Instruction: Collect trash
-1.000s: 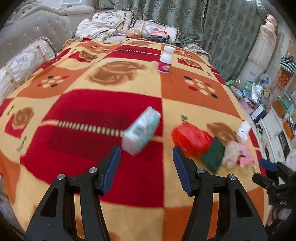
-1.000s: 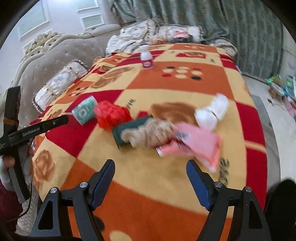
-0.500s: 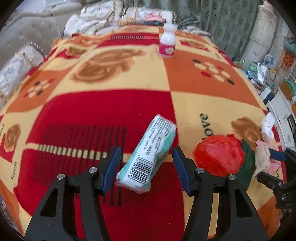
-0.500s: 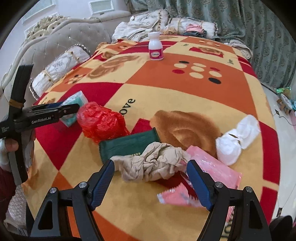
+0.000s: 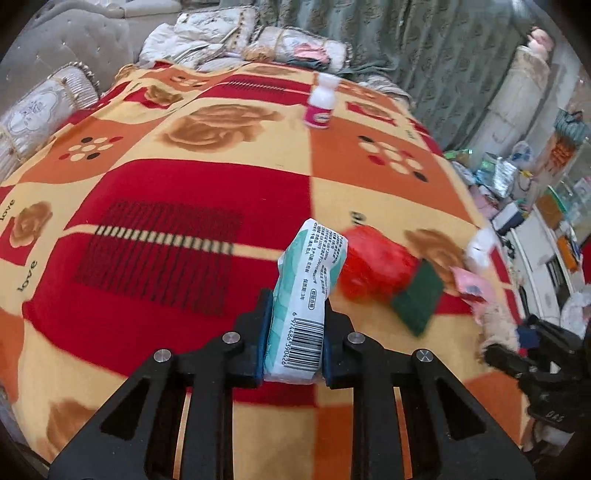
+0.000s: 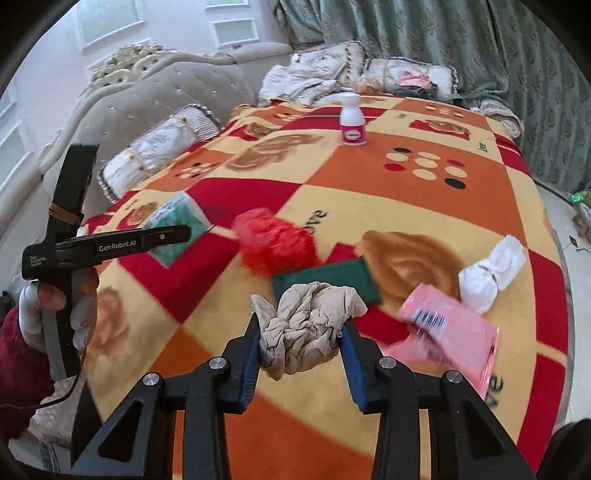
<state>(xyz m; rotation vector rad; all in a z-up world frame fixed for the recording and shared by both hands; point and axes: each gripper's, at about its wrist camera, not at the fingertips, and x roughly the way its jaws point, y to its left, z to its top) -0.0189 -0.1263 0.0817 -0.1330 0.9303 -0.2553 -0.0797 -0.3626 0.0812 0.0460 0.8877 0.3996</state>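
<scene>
Blue-padded and black, the left gripper (image 5: 294,332) is clamped on a mint-green tissue pack (image 5: 308,295), its barcode end nearest the camera and the rest tilting up over the patterned fleece blanket (image 5: 155,192). The right gripper (image 6: 301,338) has its fingers pressed against both sides of a crumpled beige rag (image 6: 308,325), squeezing it. Just beyond that rag lies a dark green sponge (image 6: 328,282), and touching the sponge's far left corner sits a crumpled red plastic bag (image 6: 275,245). To the right of the rag, a pink wrapper (image 6: 448,332) lies flat, blurred, with a knotted white wad (image 6: 491,273) just past it. Well beyond the rag a small white bottle with a pink label (image 6: 352,120) stands upright, alone; behind it, cushions (image 6: 321,75) are heaped against green curtains (image 6: 461,33).
</scene>
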